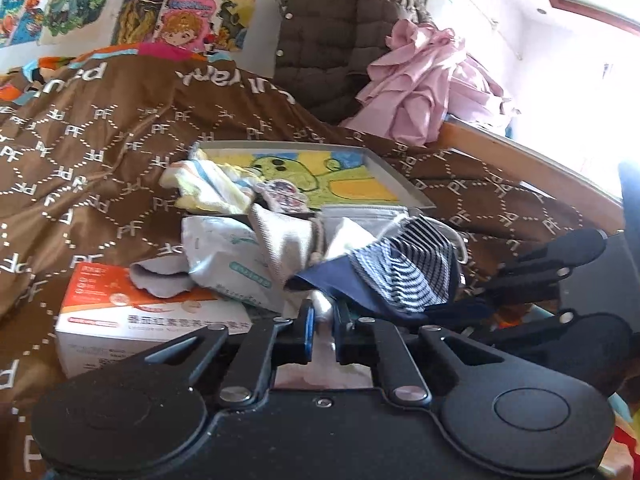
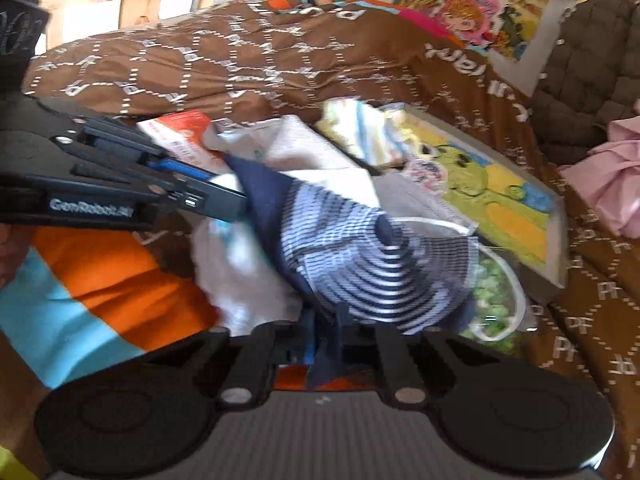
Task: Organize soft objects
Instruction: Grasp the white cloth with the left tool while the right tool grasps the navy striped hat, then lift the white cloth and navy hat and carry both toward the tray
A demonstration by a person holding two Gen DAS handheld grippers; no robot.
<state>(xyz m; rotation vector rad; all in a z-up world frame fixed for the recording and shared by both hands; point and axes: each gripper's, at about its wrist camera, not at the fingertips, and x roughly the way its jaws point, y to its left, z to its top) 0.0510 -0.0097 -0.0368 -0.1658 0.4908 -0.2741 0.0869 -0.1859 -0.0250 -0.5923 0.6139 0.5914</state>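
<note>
A navy cloth with a blue-and-white striped part (image 1: 400,276) hangs stretched between both grippers above a heap of soft things on the bed. My left gripper (image 1: 325,320) is shut on its navy left edge; in the right wrist view it (image 2: 240,200) pinches that corner from the left. My right gripper (image 2: 325,332) is shut on a navy fold of the same cloth (image 2: 372,264), and shows in the left wrist view (image 1: 492,292) at the right. Under the cloth lie a beige cloth (image 1: 280,240), a yellow-white cloth (image 1: 208,184) and a white wipes pack (image 1: 224,252).
A grey tray (image 1: 400,178) with a cartoon picture sits behind the heap. An orange-white box (image 1: 132,320) lies at the left. A brown patterned bedspread (image 1: 100,140) covers the bed. A pink garment (image 1: 432,84) and a brown quilted jacket (image 1: 336,32) are at the back. A bag of green bits (image 2: 492,292) lies by the tray.
</note>
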